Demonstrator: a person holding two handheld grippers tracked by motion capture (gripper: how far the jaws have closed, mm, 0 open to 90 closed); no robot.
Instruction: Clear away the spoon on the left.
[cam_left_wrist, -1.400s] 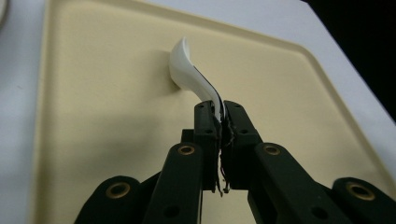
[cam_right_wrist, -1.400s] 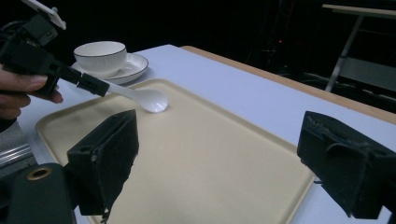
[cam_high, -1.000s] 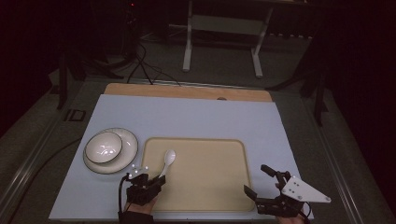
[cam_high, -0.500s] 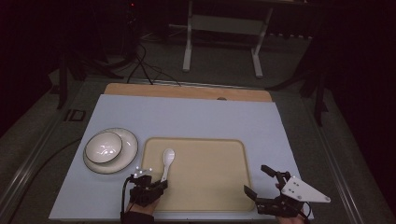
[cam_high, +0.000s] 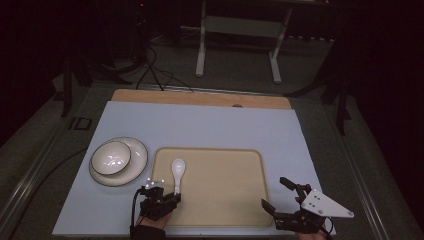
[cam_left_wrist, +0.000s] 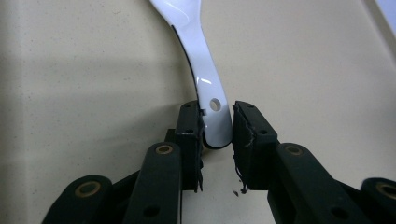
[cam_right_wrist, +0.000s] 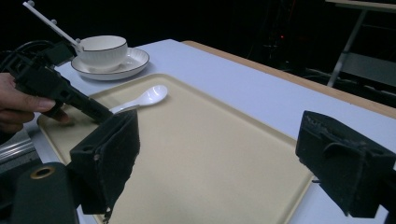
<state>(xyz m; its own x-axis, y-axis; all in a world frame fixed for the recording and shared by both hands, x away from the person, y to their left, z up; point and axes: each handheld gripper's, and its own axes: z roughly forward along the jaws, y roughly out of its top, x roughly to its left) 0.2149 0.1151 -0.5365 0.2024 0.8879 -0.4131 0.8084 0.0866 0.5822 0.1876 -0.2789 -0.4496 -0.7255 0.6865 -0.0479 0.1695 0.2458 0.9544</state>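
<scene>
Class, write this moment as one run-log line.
left gripper: jaws just opening, white ceramic spoon handle between them | spoon: lying on beige tray | right gripper: open, at tray's near right corner

A white spoon (cam_high: 177, 172) lies on the left part of a beige tray (cam_high: 225, 195), bowl end pointing away from the person, and the left gripper (cam_high: 165, 197) sits at the tray's near left corner right at the handle end. Its jaws have just been opening, though contact with the handle is hard to judge from here. The right gripper (cam_high: 276, 195) hovers at the tray's near right corner, jaws spread with nothing between them, while a bowl (cam_high: 110, 157) rests on a plate (cam_high: 136, 161) just left of the tray.
</scene>
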